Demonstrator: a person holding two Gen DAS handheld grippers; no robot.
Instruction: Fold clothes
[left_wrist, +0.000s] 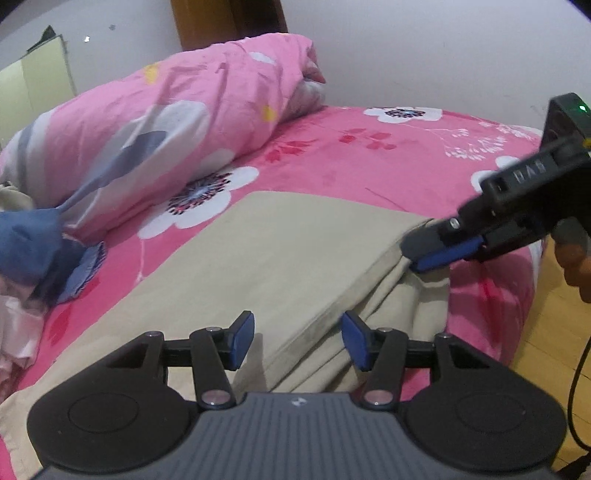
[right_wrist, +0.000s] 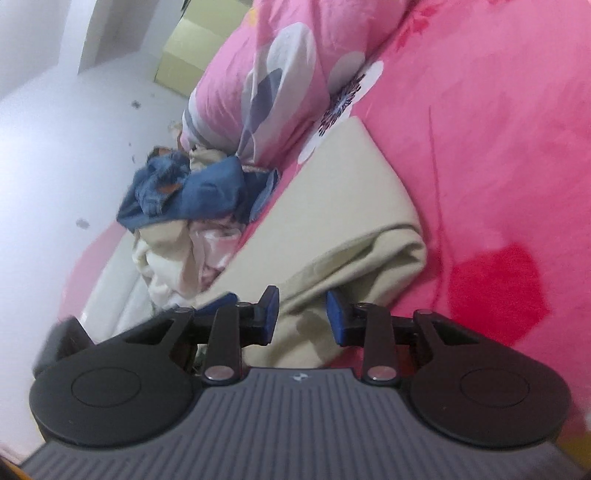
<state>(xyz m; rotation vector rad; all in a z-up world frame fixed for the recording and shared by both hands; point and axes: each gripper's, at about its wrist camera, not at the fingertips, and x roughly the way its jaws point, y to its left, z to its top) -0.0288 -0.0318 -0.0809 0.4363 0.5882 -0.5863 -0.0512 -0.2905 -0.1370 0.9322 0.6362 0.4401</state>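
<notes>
A: Quick check. Where's your beige garment?

B: Flat on the bed, folded once, layered edges facing you at the near right. Unfolded clothes pile sits further left, beside the rolled pink duvet.

A: Jaws?

B: Your left gripper is released, nothing between the pads, hovering just over the fold edge. Your right gripper, seen from the left cam, is at the garment's right corner; its pads straddle the cloth, but in its own cam there's a gap between them, so I'd call it not clamped, tbh hard to be sure.

A: Risks?

B: If you lift w/ the right only, prob just the top layer comes and the fold slides open. Corner hangs near the bed edge, so a loose pinch could drag it off toward the floor. Also the cable by your right hand could snag.
</notes>
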